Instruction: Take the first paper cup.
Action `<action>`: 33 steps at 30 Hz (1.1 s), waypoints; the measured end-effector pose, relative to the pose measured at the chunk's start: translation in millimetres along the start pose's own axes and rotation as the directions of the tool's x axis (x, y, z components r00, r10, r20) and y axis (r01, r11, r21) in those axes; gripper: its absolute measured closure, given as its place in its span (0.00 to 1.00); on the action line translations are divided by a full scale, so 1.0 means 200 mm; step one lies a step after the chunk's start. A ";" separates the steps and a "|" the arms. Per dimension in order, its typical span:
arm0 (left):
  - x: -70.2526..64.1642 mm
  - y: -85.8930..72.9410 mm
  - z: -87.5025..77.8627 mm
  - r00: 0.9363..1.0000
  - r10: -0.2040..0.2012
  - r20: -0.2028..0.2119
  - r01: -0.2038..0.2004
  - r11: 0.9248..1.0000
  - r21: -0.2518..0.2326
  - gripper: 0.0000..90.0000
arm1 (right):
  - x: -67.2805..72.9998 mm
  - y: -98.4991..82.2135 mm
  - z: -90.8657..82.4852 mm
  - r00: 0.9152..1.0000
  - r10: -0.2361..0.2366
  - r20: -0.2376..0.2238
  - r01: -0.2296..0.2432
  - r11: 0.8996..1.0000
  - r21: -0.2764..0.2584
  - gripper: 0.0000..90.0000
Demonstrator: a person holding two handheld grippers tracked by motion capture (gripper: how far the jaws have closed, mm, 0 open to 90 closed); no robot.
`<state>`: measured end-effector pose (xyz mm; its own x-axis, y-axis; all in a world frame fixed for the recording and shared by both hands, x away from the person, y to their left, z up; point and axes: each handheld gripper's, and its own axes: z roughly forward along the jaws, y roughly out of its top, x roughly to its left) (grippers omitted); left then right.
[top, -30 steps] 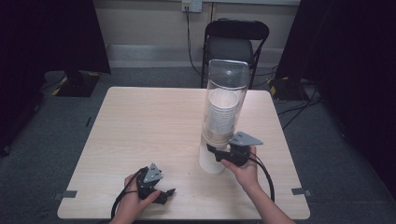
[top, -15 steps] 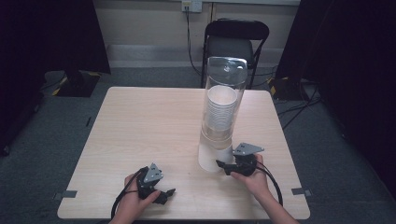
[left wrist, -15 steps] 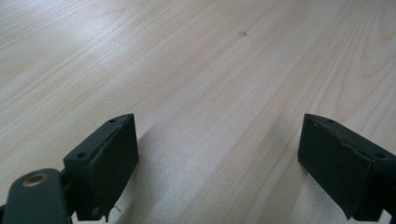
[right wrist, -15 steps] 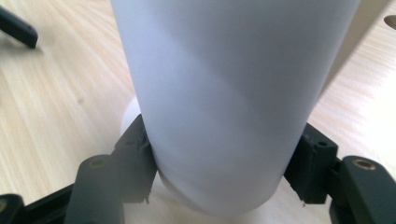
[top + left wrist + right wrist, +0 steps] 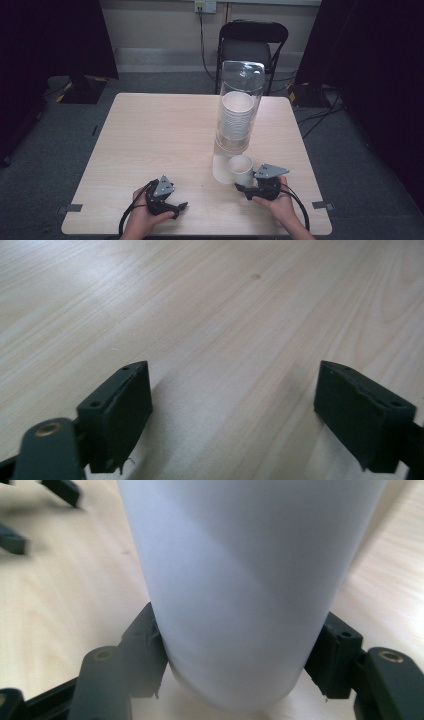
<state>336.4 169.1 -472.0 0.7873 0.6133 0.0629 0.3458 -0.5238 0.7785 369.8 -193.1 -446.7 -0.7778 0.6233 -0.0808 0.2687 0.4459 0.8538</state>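
A: Count it off for me.

B: One table [image 5: 150, 140], one clear cup dispenser [image 5: 240, 105], one stack of white cups [image 5: 235, 120] inside it; too many nested rims to number. One loose white cup [image 5: 241, 170] is out of the tube. Two grippers, one in each of the person's hands. One black chair [image 5: 252, 45] beyond the table at 12 o'clock.

A: Where is that loose cup?

B: Upright, mouth up, just at 6 o'clock of the dispenser's base, toward the near edge. The right gripper [image 5: 243, 189] has it: in the right gripper view both pads press the cup [image 5: 240, 595] low on its wall, one on each side, jaws closed in on it.

A: And the other one?

B: The left gripper [image 5: 181, 205] lies at 9 o'clock of the cup, well apart, near the front edge. In the left gripper view its jaws stand wide with bare wood [image 5: 225, 315] between them, holding nothing.

A: Room to move?

B: Plenty from 9 to 12 o'clock: that whole half of the tabletop is open. At 3 o'clock the table's edge is near the right hand.
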 end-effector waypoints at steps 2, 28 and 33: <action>0.00 0.01 0.00 1.000 -0.017 0.015 0.017 1.000 -0.006 0.19 | 0.04 0.01 0.01 1.000 -0.023 -0.018 0.022 1.000 -0.017 0.39; -0.01 0.29 -0.28 0.960 -0.211 0.186 0.254 0.934 -0.250 0.32 | 0.33 0.12 0.17 0.956 -0.257 -0.137 0.249 0.966 -0.074 0.38; -0.01 0.30 -0.26 0.955 -0.216 0.204 0.264 0.931 -0.252 0.41 | 0.38 0.14 0.19 0.934 -0.320 -0.159 0.309 0.947 -0.090 0.38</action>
<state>328.6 167.8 -392.6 0.7814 0.5781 -0.2351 0.4011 -0.1766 0.8989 339.8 -109.2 -448.1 -0.9029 0.3372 -0.2667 -0.0368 0.5573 0.8295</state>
